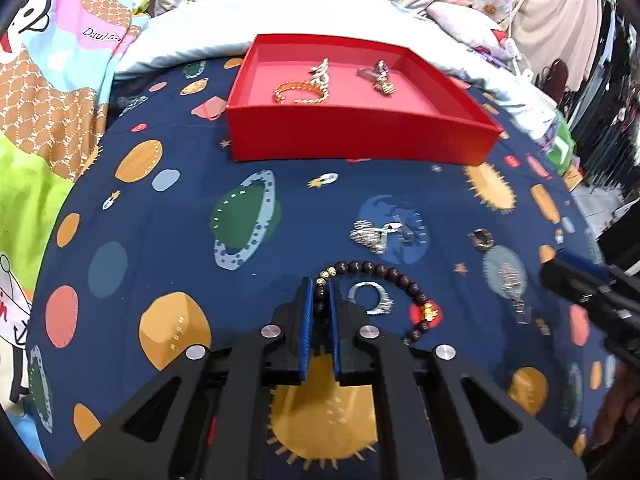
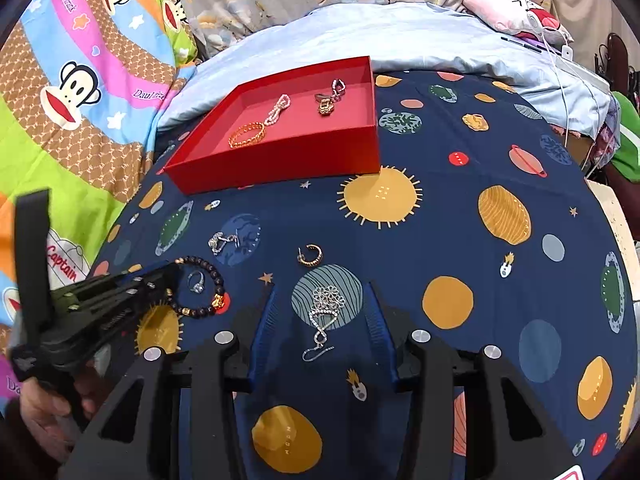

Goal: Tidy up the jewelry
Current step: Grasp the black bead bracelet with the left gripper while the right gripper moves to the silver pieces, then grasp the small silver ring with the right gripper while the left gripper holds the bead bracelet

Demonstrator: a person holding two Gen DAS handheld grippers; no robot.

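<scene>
My left gripper [image 1: 320,286] is shut on the dark beaded bracelet [image 1: 396,276], which still lies on the navy planet-print cloth; it also shows in the right wrist view [image 2: 208,280]. A silver ring [image 1: 372,296] lies inside the bracelet loop. My right gripper [image 2: 322,292] is open, its fingers either side of a silver flower earring [image 2: 326,312]. The red tray [image 1: 360,136] holds a gold bangle [image 1: 300,94], a pearl piece and a chain piece. A silver charm [image 1: 372,234] and a gold hoop earring [image 2: 310,256] lie loose on the cloth.
The cloth covers a bed. A pale blue blanket [image 2: 400,36] lies behind the tray, a cartoon monkey quilt [image 2: 80,92] to the left, and a pink pillow [image 2: 508,12] with cables at the back right.
</scene>
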